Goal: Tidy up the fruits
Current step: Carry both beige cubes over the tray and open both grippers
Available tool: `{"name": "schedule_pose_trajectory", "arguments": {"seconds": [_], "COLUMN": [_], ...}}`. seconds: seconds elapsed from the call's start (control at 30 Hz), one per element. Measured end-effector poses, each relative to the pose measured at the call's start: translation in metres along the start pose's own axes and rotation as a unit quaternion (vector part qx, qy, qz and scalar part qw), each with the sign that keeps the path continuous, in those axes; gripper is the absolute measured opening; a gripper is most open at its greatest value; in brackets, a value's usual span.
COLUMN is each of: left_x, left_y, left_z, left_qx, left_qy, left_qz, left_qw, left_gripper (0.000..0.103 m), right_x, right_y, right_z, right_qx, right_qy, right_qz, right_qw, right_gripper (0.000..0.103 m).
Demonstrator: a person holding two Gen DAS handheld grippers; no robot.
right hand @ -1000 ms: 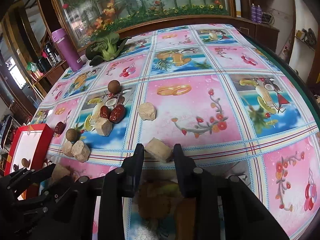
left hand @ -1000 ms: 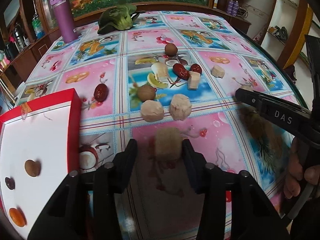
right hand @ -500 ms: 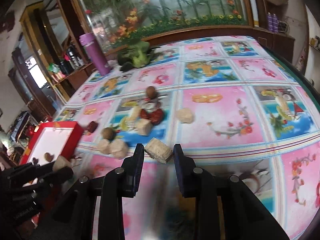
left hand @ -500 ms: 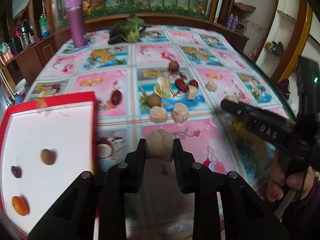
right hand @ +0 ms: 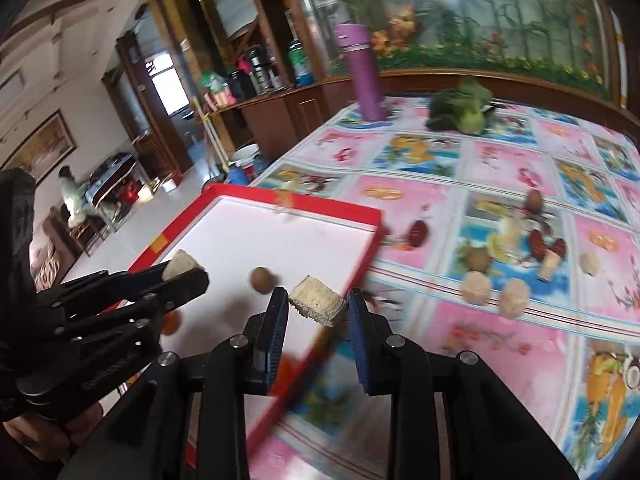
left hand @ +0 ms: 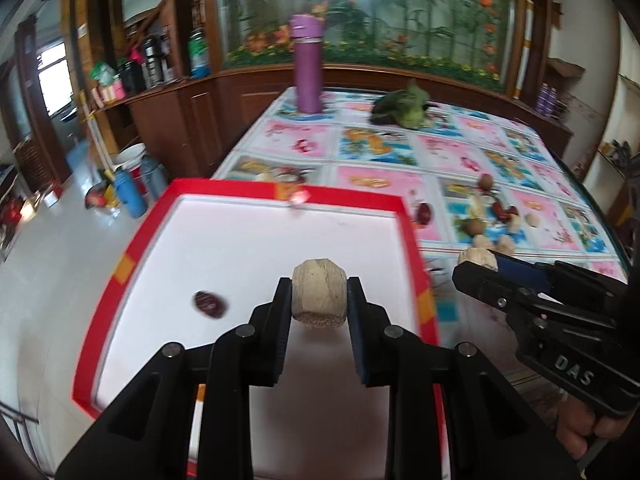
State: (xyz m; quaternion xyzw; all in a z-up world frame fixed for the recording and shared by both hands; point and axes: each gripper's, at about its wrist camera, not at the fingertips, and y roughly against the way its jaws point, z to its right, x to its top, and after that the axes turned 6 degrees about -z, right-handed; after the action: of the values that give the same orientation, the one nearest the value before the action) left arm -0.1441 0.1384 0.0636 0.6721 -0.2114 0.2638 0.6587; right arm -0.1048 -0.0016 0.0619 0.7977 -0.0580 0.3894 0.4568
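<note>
The left gripper [left hand: 319,300] clamps a beige chunk [left hand: 319,295] above the red-rimmed tray [left hand: 256,192], near a dark date [left hand: 209,304]. The right gripper [right hand: 317,305] clamps a beige wedge [right hand: 316,305] over the tray's edge; loose fruit [right hand: 476,288] lies on the tablecloth [right hand: 500,168] beyond.

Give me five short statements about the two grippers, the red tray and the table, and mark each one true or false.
1. The left gripper grips a pale chunk. True.
2. The right gripper is empty. False: it grips a pale wedge.
3. The red tray holds nothing. False: a dark date and a brown ball lie inside.
4. A purple bottle stands upright at the table's far end. True.
5. Every loose piece is already in the tray. False: several remain on the tablecloth.
</note>
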Motion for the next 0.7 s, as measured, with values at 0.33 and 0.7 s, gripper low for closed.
{"name": "schedule_pose_trajectory", "arguments": {"seconds": [0.33, 0.7], "left_x": [-0.010, -0.016], "left_y": [-0.013, -0.024], "left_z": [-0.037, -0.051], "left_qx": [0.037, 0.050], "left_qy": [0.031, 0.043], "left_qz": [-0.008, -0.025], "left_qw": [0.9988, 0.9975], "left_gripper": [0.029, 0.029], "right_x": [-0.005, -0.009], "right_y": [-0.024, -0.046], "right_z": [-0.042, -0.049], "right_qx": [-0.005, -0.017], "right_qy": [0.045, 0.056], "right_qz": [-0.022, -0.048], "right_qw": [0.999, 0.997], "right_gripper": [0.029, 0.029]}}
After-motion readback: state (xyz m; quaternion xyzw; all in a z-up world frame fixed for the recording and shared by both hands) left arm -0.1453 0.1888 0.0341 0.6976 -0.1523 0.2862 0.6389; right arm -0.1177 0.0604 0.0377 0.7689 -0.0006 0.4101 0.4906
